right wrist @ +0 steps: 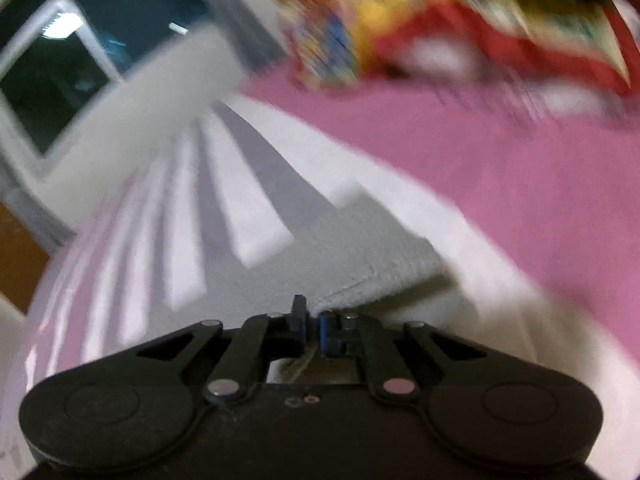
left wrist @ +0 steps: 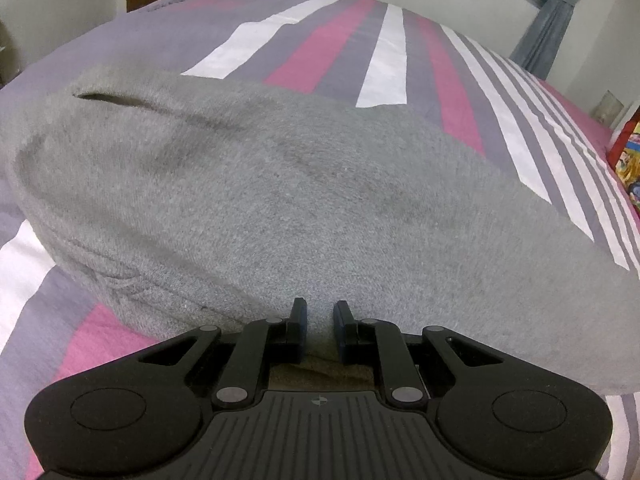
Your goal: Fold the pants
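Pants: grey knit sweatpants lie spread across the striped bed cover, one broad panel filling the left wrist view, with a slit-like pocket opening towards its far left end.

Left fingers: the left gripper has its jaws nearly closed, a narrow gap left between the pads, and grey fabric sits in that gap; it appears pinched on the near edge of the sweatpants, likely to anchor that end while the other is handled.

Right fingers: the right gripper has its jaws brought together until the blue pads almost meet. A strip of fabric seems caught between them, though blur makes it hard to be sure.

Hem: just beyond the right fingertips a stitched edge of the pants rises off the cover with a shadow beneath it, which suggests that this end is raised for folding.

Bed cover: pink, white and grey stripes, a flat, soft base for the fold.

Surroundings: a red and yellow printed bag, smeared by motion, lies at the far edge of the bed; a dark window is at the upper left.

Step in hand: probably carrying the gripped end across towards the held end.
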`<move>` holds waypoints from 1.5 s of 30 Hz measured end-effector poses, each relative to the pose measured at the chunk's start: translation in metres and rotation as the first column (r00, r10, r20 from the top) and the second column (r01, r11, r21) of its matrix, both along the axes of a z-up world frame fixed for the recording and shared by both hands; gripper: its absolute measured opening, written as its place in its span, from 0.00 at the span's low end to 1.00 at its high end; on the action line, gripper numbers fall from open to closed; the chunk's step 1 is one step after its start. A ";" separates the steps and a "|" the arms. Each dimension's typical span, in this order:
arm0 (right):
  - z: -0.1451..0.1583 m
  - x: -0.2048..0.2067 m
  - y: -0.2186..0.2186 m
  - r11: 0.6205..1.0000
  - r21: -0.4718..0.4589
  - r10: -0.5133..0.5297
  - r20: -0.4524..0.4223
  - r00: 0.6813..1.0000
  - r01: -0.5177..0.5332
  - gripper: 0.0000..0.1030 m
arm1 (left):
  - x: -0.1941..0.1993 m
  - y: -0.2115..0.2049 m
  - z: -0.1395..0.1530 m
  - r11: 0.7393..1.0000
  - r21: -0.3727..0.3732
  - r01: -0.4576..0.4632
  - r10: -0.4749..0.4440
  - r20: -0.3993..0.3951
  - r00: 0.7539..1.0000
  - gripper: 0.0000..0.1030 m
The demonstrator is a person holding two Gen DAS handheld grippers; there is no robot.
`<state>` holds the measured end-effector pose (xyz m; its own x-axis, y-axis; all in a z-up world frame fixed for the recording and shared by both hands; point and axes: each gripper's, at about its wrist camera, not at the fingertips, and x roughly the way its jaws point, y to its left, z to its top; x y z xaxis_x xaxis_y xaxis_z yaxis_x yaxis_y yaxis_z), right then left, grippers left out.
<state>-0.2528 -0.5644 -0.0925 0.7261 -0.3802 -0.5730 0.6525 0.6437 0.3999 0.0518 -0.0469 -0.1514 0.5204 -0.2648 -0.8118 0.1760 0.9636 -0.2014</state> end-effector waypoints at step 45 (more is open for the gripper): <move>-0.040 0.244 0.194 0.747 -0.294 0.461 -0.418 0.783 -0.596 0.31 | 0.111 -0.028 -0.002 0.992 0.119 0.028 -0.040 0.103 0.994 0.06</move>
<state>-0.0088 -0.3699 -0.1323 0.6936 -0.2242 -0.6845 0.1980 0.9731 -0.1180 0.1623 -0.0748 -0.1536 0.5967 -0.1898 -0.7797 0.2234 0.9725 -0.0657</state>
